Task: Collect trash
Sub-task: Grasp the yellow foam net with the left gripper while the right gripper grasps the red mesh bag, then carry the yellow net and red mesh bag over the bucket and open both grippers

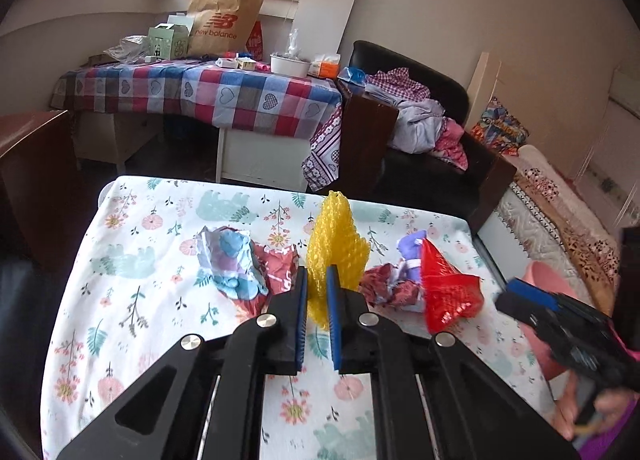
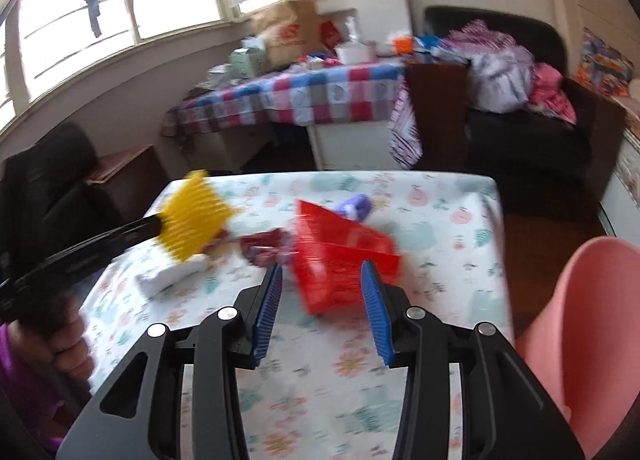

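Note:
My left gripper [image 1: 317, 280] is shut on a yellow foam net [image 1: 334, 244] and holds it upright above the flowered table [image 1: 160, 340]. It also shows in the right wrist view [image 2: 196, 216], at the left. My right gripper [image 2: 322, 274] is open, its fingers either side of a red foam net [image 2: 344, 256] on the table. The red net [image 1: 444, 288] lies at the right in the left wrist view. Crumpled red wrappers [image 1: 384, 288], a purple wrapper [image 1: 410, 248] and a blue-and-white crumpled wrapper [image 1: 232, 264] lie on the table.
A pink bin [image 2: 580, 340] stands to the right of the table; its rim shows in the left wrist view [image 1: 536, 280]. Behind are a checked-cloth table [image 1: 200, 88] with bags and boxes, and a black armchair [image 1: 420, 132] piled with clothes.

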`<state>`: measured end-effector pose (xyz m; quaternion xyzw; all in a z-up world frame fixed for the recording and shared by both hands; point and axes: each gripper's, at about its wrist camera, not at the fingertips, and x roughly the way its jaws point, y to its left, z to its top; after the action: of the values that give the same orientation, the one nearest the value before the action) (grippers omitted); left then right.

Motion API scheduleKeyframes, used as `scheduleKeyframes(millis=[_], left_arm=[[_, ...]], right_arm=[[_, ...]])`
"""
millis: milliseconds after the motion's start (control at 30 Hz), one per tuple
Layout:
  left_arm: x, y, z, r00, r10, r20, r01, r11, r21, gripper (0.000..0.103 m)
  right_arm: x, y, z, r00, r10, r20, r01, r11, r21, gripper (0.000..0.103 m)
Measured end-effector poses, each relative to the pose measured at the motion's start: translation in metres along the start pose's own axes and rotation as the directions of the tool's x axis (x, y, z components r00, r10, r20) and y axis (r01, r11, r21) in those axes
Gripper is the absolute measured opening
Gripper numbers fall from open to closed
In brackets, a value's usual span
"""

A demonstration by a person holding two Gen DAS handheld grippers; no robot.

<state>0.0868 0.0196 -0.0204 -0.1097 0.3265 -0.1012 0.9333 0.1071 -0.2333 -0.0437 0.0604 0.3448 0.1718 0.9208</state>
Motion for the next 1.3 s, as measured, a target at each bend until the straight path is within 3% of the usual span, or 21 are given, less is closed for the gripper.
scheduleKeyframes(millis=[100, 200, 233, 400, 467, 500, 700, 967, 1300], left_arm=[[-0.005, 0.0, -0.004, 1.0, -0.016, -0.01, 0.016, 1.0, -0.009, 0.008], [-0.007, 0.0, -0.008, 1.0, -0.019, -0.022, 0.019, 1.0, -0.006, 0.008], [-0.007, 0.0, -0.009, 0.999, -0.02, -0.024, 0.02, 1.0, -0.007, 0.008], [-0.009, 0.001, -0.012, 0.999, -0.024, -0.034, 0.023, 1.0, -0.016, 0.008], [-0.011, 0.0, -0.014, 0.999, -0.022, -0.035, 0.021, 1.0, -0.015, 0.008], [-0.011, 0.0, -0.015, 0.999, -0.02, -0.034, 0.02, 1.0, -0.013, 0.008], [-0.016, -0.004, -0.017, 0.999, -0.026, -0.034, 0.026, 1.0, -0.01, 0.008], [-0.036, -0.031, -0.016, 0.997, -0.079, -0.005, 0.079, 0.997, 0.026, 0.008], [-0.056, -0.081, -0.015, 0.99, -0.143, 0.018, 0.14, 0.985, 0.103, 0.008]], right_arm=[[0.009, -0.012, 0.007, 1.0, 0.006, -0.017, -0.005, 0.999, 0.043, 0.042], [0.018, -0.006, 0.014, 0.998, 0.044, -0.04, -0.043, 0.999, 0.015, 0.058], [0.02, -0.001, 0.014, 0.998, 0.042, -0.044, -0.042, 0.999, -0.008, 0.059], [0.047, 0.018, 0.008, 0.994, -0.065, -0.089, 0.049, 0.984, -0.173, 0.059], [0.054, 0.019, 0.003, 0.989, -0.091, -0.113, 0.068, 0.979, -0.192, 0.048], [0.056, 0.017, -0.001, 0.987, -0.096, -0.126, 0.071, 0.979, -0.191, 0.033], [0.037, 0.008, -0.008, 0.992, -0.077, -0.101, 0.064, 0.989, -0.131, 0.018], [-0.016, -0.004, -0.018, 1.0, 0.012, -0.027, -0.012, 1.0, 0.026, 0.016], [-0.077, -0.019, -0.03, 0.998, -0.006, 0.057, 0.001, 0.997, 0.082, 0.016]])
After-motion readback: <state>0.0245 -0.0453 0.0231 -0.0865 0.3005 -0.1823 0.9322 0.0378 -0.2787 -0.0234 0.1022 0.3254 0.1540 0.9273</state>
